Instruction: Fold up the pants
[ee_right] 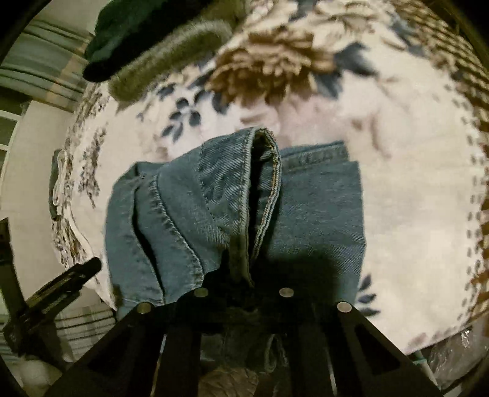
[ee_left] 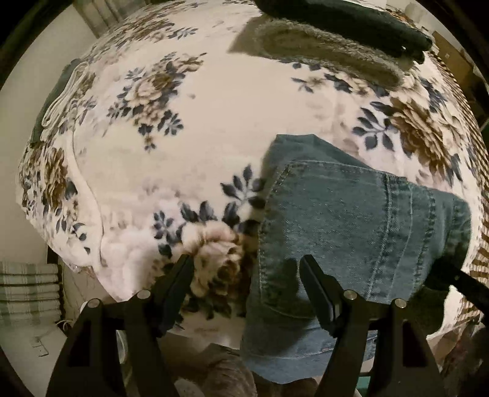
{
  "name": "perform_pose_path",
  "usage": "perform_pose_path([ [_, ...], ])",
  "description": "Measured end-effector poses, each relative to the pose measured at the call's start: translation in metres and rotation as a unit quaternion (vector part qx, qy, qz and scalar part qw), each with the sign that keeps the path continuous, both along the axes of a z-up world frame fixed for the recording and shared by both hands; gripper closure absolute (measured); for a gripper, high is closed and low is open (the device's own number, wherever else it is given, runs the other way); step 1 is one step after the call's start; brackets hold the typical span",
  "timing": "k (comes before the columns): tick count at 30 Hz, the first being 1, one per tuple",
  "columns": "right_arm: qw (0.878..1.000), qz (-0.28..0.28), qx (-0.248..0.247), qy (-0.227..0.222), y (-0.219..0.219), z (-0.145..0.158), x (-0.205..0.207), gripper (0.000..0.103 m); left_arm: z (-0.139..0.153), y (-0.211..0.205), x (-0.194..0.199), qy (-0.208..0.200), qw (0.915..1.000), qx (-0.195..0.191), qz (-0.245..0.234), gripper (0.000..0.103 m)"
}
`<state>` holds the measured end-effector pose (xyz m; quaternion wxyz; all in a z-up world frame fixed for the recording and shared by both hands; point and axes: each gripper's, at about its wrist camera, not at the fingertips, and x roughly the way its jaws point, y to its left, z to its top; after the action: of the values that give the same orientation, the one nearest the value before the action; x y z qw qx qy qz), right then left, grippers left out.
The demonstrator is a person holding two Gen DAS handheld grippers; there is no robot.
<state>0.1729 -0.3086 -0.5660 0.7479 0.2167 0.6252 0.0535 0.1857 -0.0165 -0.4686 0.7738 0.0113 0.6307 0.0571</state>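
Blue denim pants (ee_left: 351,220) lie bunched on a floral blanket (ee_left: 189,146), at the near right in the left wrist view. My left gripper (ee_left: 246,265) is open, its right finger (ee_left: 318,290) over the denim edge and its left finger (ee_left: 175,287) over the blanket, holding nothing. In the right wrist view the pants (ee_right: 214,207) fill the centre, folded over with a hem and seams showing. My right gripper (ee_right: 244,274) is shut on a fold of the denim; its fingertips are hidden under the cloth and in shadow. The left gripper shows at the lower left of that view (ee_right: 61,284).
A dark green garment (ee_left: 351,21) and a grey fuzzy one (ee_left: 321,58) lie at the far side of the blanket. A dark item with a white strap (ee_left: 58,100) sits at the left edge. Striped fabric (ee_left: 27,290) lies below the bed's near left.
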Motion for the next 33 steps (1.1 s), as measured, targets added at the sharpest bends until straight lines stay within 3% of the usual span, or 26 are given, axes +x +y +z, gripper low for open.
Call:
perform_pose_path([
  [3,0.999,-0.031,-0.007,-0.019,-0.020,0.023,-0.009,0.090,0.005,-0.003,0.000,-0.009,0.9999,-0.005,-0.007,0.027],
  [4,0.999,-0.042,-0.008,-0.022,-0.030,0.030,-0.014,0.090,0.007,-0.005,0.000,-0.012,0.9998,-0.008,-0.011,0.014],
  [5,0.998,-0.052,-0.009,-0.025,-0.045,0.037,-0.021,0.090,0.008,-0.006,0.001,-0.015,0.9997,-0.014,-0.016,0.010],
  [8,0.996,-0.079,-0.020,-0.025,-0.075,0.045,-0.032,0.090,0.008,-0.012,0.003,-0.018,0.9993,-0.022,-0.026,0.010],
  [13,0.993,-0.111,-0.024,0.006,-0.109,0.031,-0.045,0.090,-0.001,-0.024,0.009,-0.008,0.9988,-0.038,-0.029,0.009],
  [21,0.992,-0.114,-0.040,0.024,-0.111,0.005,-0.044,0.089,-0.003,-0.040,0.012,-0.007,0.9986,-0.035,-0.039,0.009],
  [24,0.990,-0.113,-0.038,0.076,-0.116,-0.018,-0.037,0.078,-0.008,-0.041,0.012,-0.001,0.9986,-0.036,-0.040,0.009],
  [27,0.987,-0.129,0.010,0.099,-0.128,-0.027,-0.034,0.068,-0.014,-0.041,0.018,0.002,0.9983,-0.047,-0.034,0.009],
  [28,0.987,-0.129,0.022,0.098,-0.131,-0.024,-0.032,0.066,-0.017,-0.040,0.022,0.004,0.9981,-0.054,-0.031,0.009],
  [31,0.989,-0.129,0.037,0.062,-0.135,-0.006,-0.028,0.045,-0.022,-0.039,0.037,0.005,0.9962,-0.085,-0.022,0.009],
  [33,0.990,-0.124,0.041,0.044,-0.136,0.004,-0.023,0.044,-0.030,-0.035,0.050,0.013,0.9921,-0.125,-0.006,0.009],
])
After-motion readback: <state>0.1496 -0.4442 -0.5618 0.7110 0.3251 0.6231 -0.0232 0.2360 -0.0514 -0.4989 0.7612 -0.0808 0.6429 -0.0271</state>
